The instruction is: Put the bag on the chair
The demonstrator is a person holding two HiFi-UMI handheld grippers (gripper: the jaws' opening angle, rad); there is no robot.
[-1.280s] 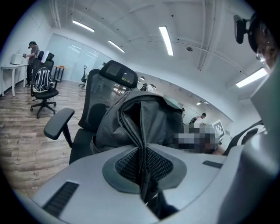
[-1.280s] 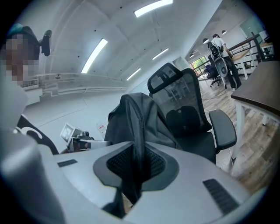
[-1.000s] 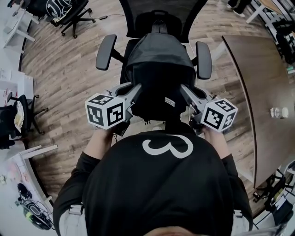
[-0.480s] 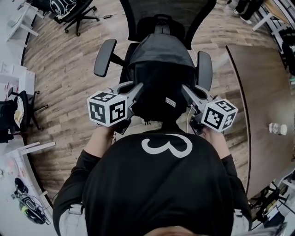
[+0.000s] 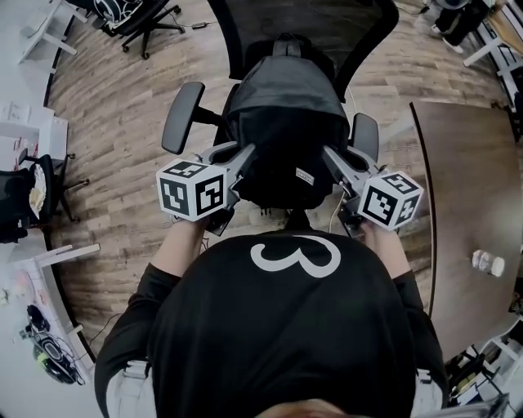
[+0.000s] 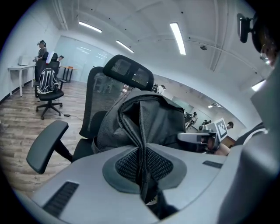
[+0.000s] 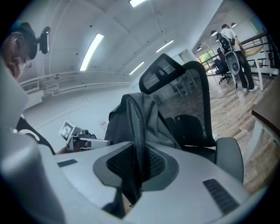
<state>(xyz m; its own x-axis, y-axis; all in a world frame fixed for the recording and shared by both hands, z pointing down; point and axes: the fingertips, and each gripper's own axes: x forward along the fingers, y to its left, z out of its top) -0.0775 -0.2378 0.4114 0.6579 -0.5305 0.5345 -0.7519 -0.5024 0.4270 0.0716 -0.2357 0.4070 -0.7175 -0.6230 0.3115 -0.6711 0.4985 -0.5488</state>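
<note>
A dark grey backpack (image 5: 284, 122) hangs between my two grippers, over the seat of a black mesh office chair (image 5: 270, 24). My left gripper (image 5: 243, 161) is shut on a fold of the bag's left side (image 6: 140, 131), and my right gripper (image 5: 328, 159) is shut on its right side (image 7: 138, 127). In the left gripper view the chair's backrest (image 6: 127, 74) rises right behind the bag, with one armrest (image 6: 46, 144) at the left. The right gripper view shows the backrest (image 7: 183, 92) and the other armrest (image 7: 227, 157). The bag hides the seat in the head view.
A dark wooden table (image 5: 470, 220) with a small bottle (image 5: 488, 263) stands at the right. Another office chair (image 5: 135, 16) is at the far left, and white desks (image 5: 33, 269) line the left edge. People stand far off (image 7: 232, 48). The floor is wood plank.
Both grippers have carried the bag forward toward the chair's backrest. The chair now lies closer under the bag, and the table has slid to the right in view.
</note>
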